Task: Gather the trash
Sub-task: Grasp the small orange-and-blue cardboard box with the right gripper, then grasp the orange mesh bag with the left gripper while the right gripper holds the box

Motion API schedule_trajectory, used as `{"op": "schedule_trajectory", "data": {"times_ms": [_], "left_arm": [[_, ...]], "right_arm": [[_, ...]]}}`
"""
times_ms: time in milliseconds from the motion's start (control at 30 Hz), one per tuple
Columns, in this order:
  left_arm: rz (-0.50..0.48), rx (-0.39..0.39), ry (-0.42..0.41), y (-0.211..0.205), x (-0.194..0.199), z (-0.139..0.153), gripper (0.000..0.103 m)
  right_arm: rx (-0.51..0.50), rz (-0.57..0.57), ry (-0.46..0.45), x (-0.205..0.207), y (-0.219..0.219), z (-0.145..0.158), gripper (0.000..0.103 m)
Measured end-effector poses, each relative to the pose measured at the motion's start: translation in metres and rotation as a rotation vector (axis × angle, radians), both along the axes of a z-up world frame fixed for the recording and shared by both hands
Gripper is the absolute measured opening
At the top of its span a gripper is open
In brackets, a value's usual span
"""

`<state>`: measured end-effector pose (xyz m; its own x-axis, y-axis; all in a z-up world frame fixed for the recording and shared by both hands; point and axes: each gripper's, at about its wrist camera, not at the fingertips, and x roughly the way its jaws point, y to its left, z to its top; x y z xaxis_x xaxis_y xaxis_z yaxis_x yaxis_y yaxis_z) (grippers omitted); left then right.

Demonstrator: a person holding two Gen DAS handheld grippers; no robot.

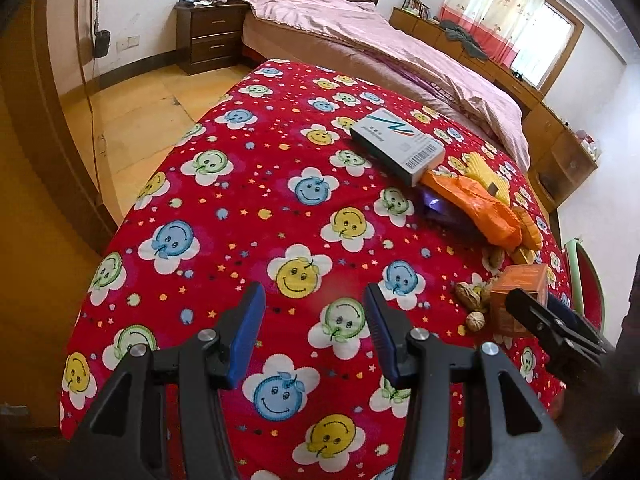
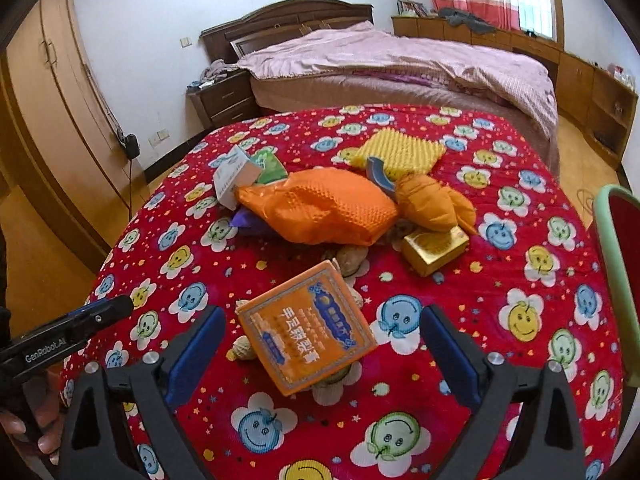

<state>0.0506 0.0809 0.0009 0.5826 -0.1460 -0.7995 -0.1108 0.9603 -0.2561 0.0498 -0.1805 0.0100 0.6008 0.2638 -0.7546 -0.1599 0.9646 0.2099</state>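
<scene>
Two tools hang over a surface draped in a red smiley-face cloth (image 2: 520, 240). The right tool (image 2: 320, 344) has its jaws spread wide, either side of an orange box (image 2: 308, 332) that lies tilted on walnuts (image 2: 244, 350); its pads are clear of the box. The left tool (image 1: 316, 328) stands half open above bare cloth, gripping nothing. Beyond the box lies a heap of trash: an orange bag (image 2: 328, 208), a gold box (image 2: 434, 248), a yellow mat (image 2: 400, 152) and a white carton (image 1: 396, 144).

Home bedroom: bed (image 2: 400, 64) with pink quilt at 12 o'clock, nightstand (image 2: 224, 98) at 11, curtained window (image 1: 516, 28) at 1
</scene>
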Motion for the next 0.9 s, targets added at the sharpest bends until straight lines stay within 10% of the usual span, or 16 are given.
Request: {"op": "schedule_trajectory", "data": {"times_ms": [167,900], "left_arm": [[-0.001,-0.002,0.007,-0.001,0.002,-0.001,0.051],[-0.252,0.027,-0.066,-0.095,0.042,0.031,0.051]], "right_arm": [[0.029,0.004,0.031,0.003,0.000,-0.007,0.065],[0.103,-0.187,-0.058,-0.026,-0.085,0.022,0.063]]}}
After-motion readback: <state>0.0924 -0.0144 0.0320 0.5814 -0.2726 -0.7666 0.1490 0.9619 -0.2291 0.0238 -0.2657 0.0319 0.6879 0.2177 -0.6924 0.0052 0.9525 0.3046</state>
